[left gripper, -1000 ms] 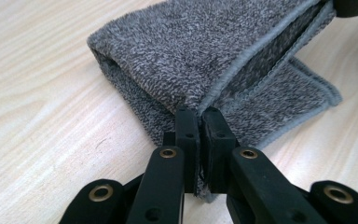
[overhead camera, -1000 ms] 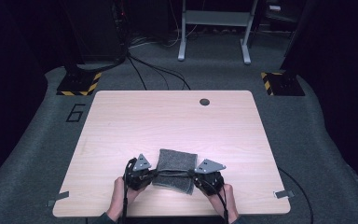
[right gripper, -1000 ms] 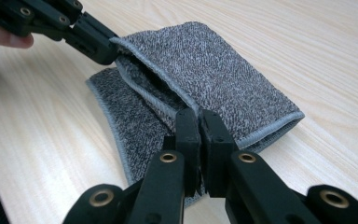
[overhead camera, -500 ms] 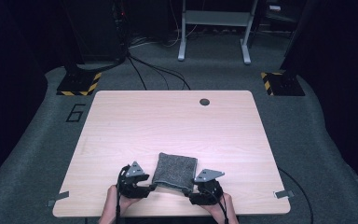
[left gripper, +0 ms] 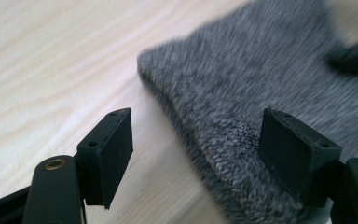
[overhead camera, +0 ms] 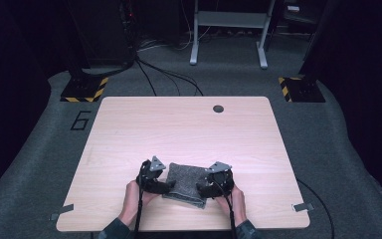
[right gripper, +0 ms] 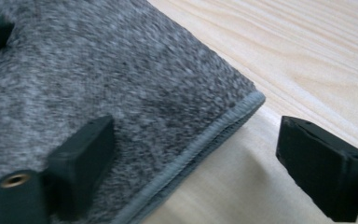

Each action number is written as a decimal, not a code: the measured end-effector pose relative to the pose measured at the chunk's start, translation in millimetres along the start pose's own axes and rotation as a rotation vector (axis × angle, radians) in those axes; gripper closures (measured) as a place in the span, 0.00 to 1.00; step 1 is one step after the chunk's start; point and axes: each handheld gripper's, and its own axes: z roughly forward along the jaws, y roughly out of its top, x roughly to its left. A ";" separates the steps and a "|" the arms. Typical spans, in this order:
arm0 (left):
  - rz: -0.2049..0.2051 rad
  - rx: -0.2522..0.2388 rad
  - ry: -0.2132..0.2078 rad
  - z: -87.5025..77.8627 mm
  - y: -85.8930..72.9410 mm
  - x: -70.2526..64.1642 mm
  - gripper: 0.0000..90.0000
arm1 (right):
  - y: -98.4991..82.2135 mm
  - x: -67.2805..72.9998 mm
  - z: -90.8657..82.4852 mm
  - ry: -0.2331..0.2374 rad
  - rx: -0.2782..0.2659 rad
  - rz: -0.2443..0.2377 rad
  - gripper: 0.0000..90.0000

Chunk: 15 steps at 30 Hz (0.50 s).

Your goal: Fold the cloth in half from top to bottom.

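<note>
Since one second ago we see the grey cloth change from a wide folded strip into a more compact, almost square packet, and both hands come nearer to the person's edge of the table; since half a second ago very little differs. Now the cloth lies flat on the wood near that front edge, between the two grippers.

We see the left gripper at the left side of the cloth and the right gripper at the right side. In the left gripper view the jaws stand wide apart, one over bare wood and one over the fabric, so the folded edge passes between them, and nothing is pinched. In the right gripper view it is the same: one jaw is above the cloth, the other above the table beside the hemmed corner, with free space between. Both grippers are released.

We judge that a fold is just completed and the grippers are letting go or preparing a new grip. If one more fold is wanted, the next move asks each gripper to go lower, take all layers of one edge together and close firmly, so the packet does not open when it is lifted.
</note>
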 end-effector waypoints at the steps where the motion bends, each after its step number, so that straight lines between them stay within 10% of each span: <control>1: -0.001 0.004 0.004 1.9 -4.6 -0.5 0.29 | 0.5 -2.3 2.9 -0.007 0.008 -0.010 0.10; 15: -0.022 -0.035 0.077 0.3 -15.4 -20.3 0.23 | 18.2 -29.2 21.6 0.016 0.052 -0.030 0.01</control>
